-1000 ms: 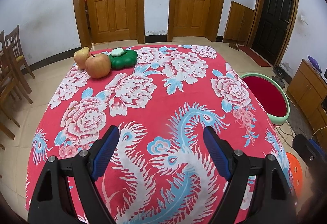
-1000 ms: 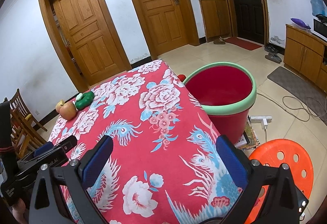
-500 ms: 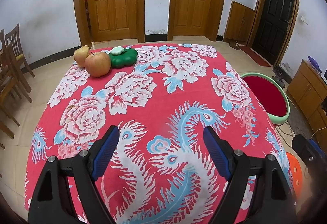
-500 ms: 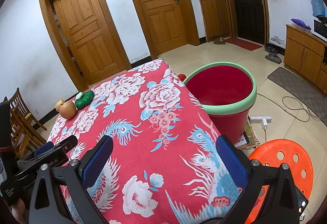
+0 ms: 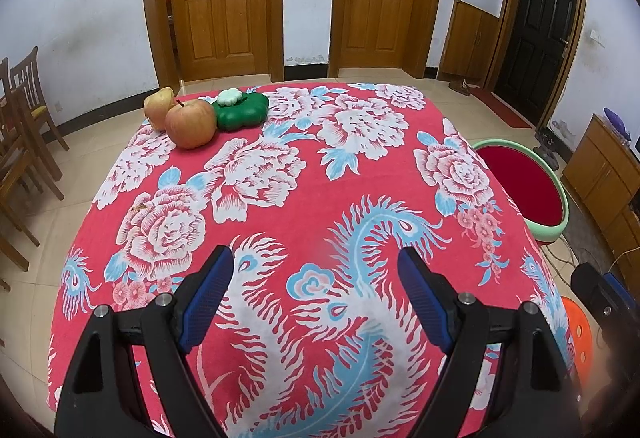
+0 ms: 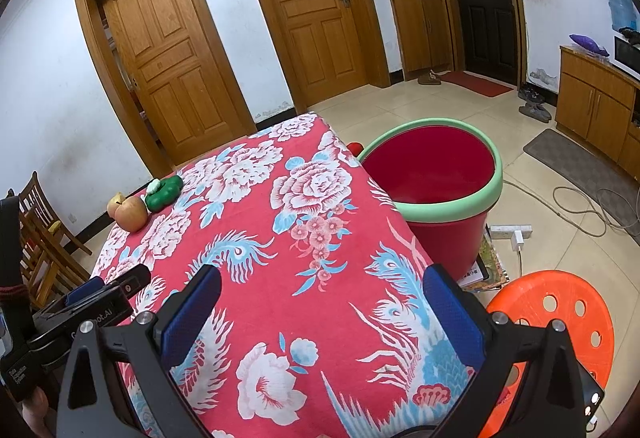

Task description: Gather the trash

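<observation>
Two claws are hovering over a surface (image 5: 304, 182) covered in a red floral cloth. The left claw (image 5: 316, 294), at the bottom of its frame, is gaping wide and gripping nothing. The right claw (image 6: 320, 314) is likewise spread wide and empty. In the upper left of the left view, a whole apple (image 5: 190, 123) is sitting against a bitten apple (image 5: 158, 112) and a green clover-shaped container (image 5: 242, 111). A red bucket (image 6: 436, 178) with a green rim is standing on the floor just beside the surface's right edge, with an orange stool (image 6: 560, 322) at lower right.
</observation>
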Demonstrator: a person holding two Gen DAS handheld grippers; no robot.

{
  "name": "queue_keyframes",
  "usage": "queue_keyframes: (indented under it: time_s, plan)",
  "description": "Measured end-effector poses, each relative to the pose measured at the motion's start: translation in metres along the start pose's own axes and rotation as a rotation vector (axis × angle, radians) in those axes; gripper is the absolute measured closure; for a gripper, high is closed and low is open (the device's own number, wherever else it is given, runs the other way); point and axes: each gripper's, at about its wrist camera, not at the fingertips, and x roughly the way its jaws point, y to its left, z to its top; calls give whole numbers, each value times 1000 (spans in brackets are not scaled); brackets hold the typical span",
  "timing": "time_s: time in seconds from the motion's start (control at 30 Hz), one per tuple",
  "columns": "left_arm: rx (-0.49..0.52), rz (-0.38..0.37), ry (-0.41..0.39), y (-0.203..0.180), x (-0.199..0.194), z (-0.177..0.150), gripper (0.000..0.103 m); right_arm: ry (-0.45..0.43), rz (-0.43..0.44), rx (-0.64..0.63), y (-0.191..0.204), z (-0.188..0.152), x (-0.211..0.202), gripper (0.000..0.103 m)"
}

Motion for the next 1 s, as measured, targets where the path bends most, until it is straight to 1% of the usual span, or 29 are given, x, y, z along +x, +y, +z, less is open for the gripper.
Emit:
queue_keyframes:
  time_s: [0.27, 1.0]
  plan:
    - [-2, -1, 2, 0, 1, -1, 19, 8, -1, 3, -2, -4, 2, 0]
    - [-5, 2, 8, 1, 3, -4, 19, 10, -6, 6, -2, -4, 4, 0]
